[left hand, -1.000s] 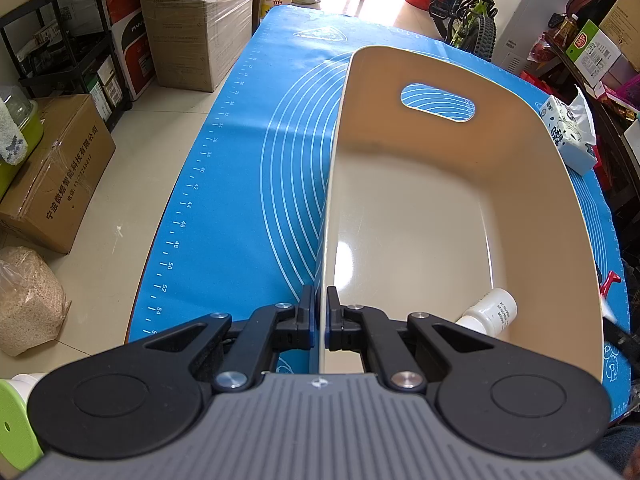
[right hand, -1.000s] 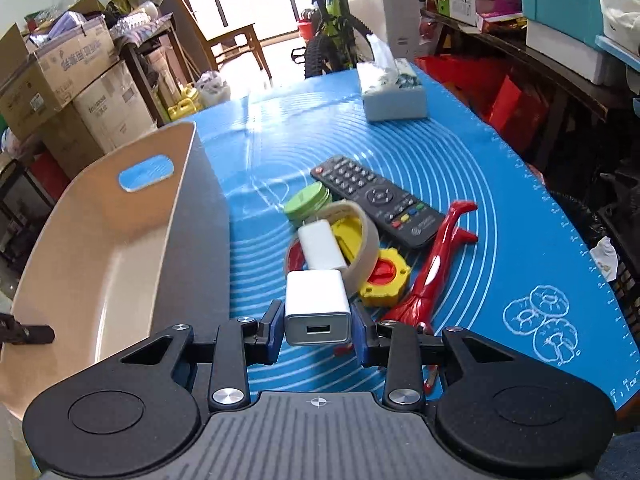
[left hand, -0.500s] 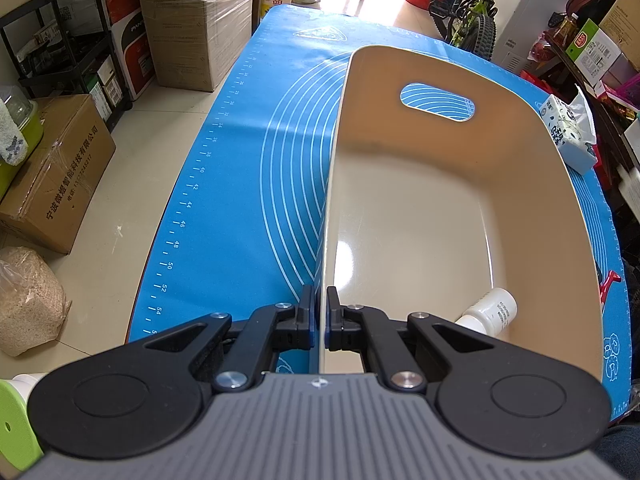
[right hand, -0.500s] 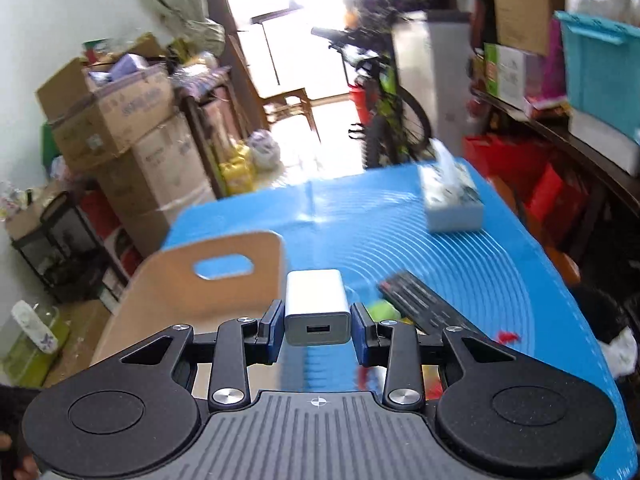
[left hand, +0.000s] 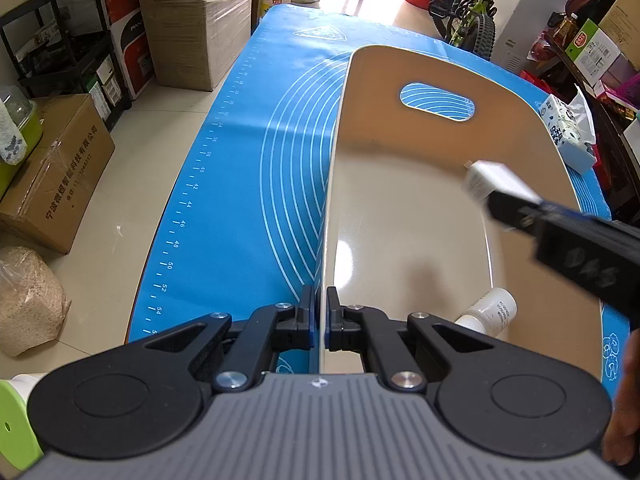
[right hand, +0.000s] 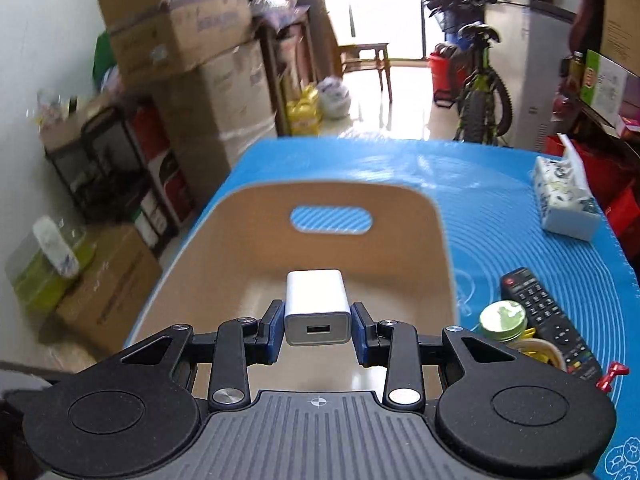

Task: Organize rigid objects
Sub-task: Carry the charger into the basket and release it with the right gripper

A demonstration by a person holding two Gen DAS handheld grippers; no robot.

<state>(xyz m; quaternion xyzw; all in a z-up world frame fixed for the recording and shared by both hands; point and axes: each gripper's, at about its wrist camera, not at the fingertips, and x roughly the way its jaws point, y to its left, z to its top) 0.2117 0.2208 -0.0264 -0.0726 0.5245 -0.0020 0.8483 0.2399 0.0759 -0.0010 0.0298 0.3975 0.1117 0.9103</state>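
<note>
My left gripper (left hand: 319, 318) is shut on the near left rim of a beige bin (left hand: 440, 68) that stands on the blue mat. A small white bottle (left hand: 490, 312) lies inside the bin near its front. My right gripper (right hand: 318, 330) is shut on a white USB charger (right hand: 316, 306) and holds it over the bin (right hand: 400, 216). In the left wrist view the charger (left hand: 486, 178) and the right gripper's fingers (left hand: 516, 210) hang above the bin's right side.
On the blue mat (right hand: 500, 208) right of the bin lie a black remote (right hand: 548, 316), a green round lid (right hand: 503, 318) and a tissue box (right hand: 564, 196). Cardboard boxes (left hand: 60, 172) and a shelf rack stand on the floor to the left. A bicycle (left hand: 468, 12) stands beyond the table.
My right gripper has lifted the charger off the mat and carried it left over the bin. My left gripper has kept its hold on the bin's rim.
</note>
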